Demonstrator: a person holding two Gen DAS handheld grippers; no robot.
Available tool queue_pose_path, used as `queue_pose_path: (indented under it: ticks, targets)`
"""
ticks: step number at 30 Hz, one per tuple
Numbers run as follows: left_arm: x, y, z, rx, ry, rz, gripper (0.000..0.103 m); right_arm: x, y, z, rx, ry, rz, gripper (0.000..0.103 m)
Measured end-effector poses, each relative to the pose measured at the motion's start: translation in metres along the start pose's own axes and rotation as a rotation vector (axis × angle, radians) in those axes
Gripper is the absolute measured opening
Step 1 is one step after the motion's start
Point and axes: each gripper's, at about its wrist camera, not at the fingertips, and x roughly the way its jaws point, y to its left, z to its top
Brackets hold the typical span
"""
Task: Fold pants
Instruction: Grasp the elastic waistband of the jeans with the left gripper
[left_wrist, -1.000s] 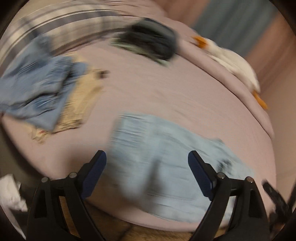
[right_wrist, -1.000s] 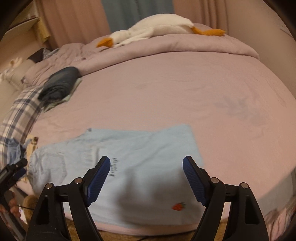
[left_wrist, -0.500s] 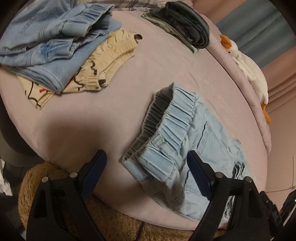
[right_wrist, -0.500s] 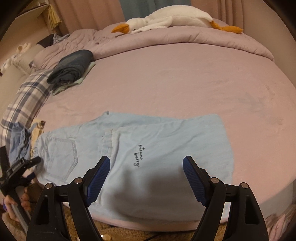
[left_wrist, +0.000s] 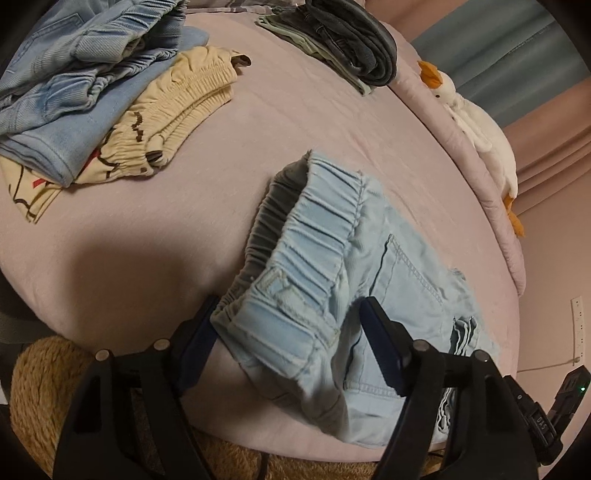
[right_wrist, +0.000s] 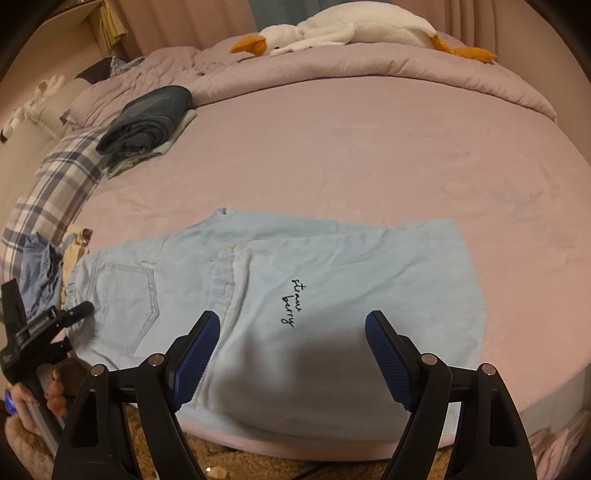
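This is a bedroom in a home. A wide bed (right_wrist: 369, 155) with a mauve sheet fills both views, a rolled quilt (right_wrist: 369, 62) along its far edge. A plush goose (right_wrist: 351, 26) lies on the quilt, curtains (left_wrist: 498, 62) hang behind, and household clothes (left_wrist: 92, 74) are piled near a plaid pillow (right_wrist: 55, 184).

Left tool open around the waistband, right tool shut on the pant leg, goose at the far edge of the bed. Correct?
Not quite: the right tool is open, hovering over the pants and gripping nothing, as the right wrist view shows. The left tool is open around the waistband, and the goose lies at the bed's far edge.
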Motion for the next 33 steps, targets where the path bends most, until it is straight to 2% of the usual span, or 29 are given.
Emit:
queue_pose_path:
  ticks: [2, 15, 22, 33]
  targets:
    - [0.001, 0.001, 0.001, 0.001, -0.003, 0.011, 0.065, 0.001, -0.002, -0.001, 0.009, 0.006, 0.002, 0.081]
    - [0.002, -0.008, 0.000, 0.055, -0.015, 0.058, 0.047, 0.001, -0.005, -0.005, 0.015, 0.020, 0.011, 0.081]
    - [0.001, -0.005, 0.002, 0.023, 0.003, 0.024, 0.042, 0.002, -0.012, -0.006, 0.033, 0.028, 0.002, 0.081]
    - [-0.016, -0.020, 0.001, 0.041, -0.017, 0.003, 0.038, 0.001, -0.013, -0.006, 0.034, 0.025, 0.000, 0.081]
